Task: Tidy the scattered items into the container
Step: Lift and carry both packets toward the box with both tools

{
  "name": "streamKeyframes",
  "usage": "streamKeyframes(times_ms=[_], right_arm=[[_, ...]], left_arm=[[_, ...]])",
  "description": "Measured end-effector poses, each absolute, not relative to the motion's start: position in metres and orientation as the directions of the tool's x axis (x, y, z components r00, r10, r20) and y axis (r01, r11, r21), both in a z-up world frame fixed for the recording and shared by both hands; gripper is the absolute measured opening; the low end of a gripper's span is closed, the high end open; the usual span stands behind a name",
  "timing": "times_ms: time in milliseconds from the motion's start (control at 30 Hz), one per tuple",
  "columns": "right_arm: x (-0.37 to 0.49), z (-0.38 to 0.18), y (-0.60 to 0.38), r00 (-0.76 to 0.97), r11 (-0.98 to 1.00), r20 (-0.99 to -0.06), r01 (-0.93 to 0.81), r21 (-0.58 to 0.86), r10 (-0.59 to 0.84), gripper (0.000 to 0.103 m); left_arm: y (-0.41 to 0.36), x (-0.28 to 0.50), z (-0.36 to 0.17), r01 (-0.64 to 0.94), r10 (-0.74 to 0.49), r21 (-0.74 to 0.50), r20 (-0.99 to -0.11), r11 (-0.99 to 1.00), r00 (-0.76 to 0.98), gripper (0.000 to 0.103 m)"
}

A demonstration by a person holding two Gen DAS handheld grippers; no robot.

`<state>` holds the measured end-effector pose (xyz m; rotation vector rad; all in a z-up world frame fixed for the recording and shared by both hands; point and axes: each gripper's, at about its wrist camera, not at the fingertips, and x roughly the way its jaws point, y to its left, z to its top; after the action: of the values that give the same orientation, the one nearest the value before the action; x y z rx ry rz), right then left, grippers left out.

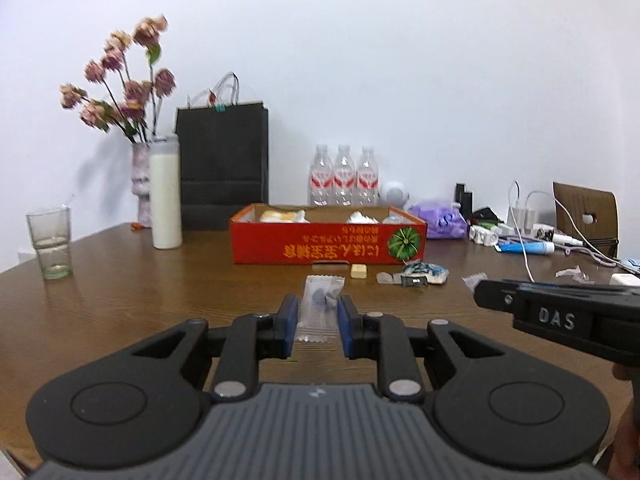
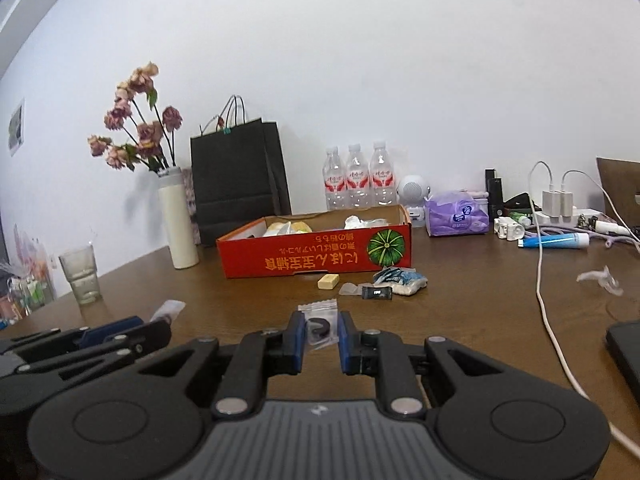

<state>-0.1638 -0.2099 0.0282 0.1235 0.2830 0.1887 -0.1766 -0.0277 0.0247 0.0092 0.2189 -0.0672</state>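
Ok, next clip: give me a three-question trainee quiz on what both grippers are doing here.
1. What does the left gripper hold?
2. True or false: the right gripper is empty.
3. Which lies nearest the red cardboard box, on the table in front of it: A the drinking glass, B the small yellow block, C the blue tube?

Key:
1. A clear sealed packet, pinched between its fingers.
2. False: it grips a small clear zip bag with a dark curved piece inside.
3. B
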Motion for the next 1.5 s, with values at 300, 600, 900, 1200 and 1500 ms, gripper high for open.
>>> streamKeyframes(times_ms=[300,600,900,1200,1500], right_arm=[[-0.178,0.022,-0.204,0.950,0.977,-0.252,-0.150,0.154,0.185,0.016],[-0.123,0.045,-0.207,0.958,0.979,-0.227,-0.148,0.137,0.177,0.016],[0.023,0.074,-0.210,0.964,0.978,-0.196,-0.150,0.148,0.177,0.016],[0.192,0.105,-0.199,0.963,0.987,-0.230,-0.121,0.106,0.143,0.016],[0.264,0.108,-0.194,0.934,0.985,-0.323,-0.112,0.131,0.150,0.016]], left_arm=[[-0.017,-0.176,0.027,0.047,-0.049,-0.014,-0.228,0.999,0.973,0.022],[-0.013,-0.119,0.050,0.048,-0.057,-0.049,-0.201,0.998,0.978,0.022],[-0.015,0.017,0.092,0.064,-0.069,-0.046,-0.122,0.997,0.990,0.022],[-0.025,0.184,0.111,0.050,-0.053,-0.020,-0.167,0.999,0.984,0.022],[-0.026,0.242,0.119,0.039,-0.045,-0.029,-0.264,0.999,0.963,0.022]])
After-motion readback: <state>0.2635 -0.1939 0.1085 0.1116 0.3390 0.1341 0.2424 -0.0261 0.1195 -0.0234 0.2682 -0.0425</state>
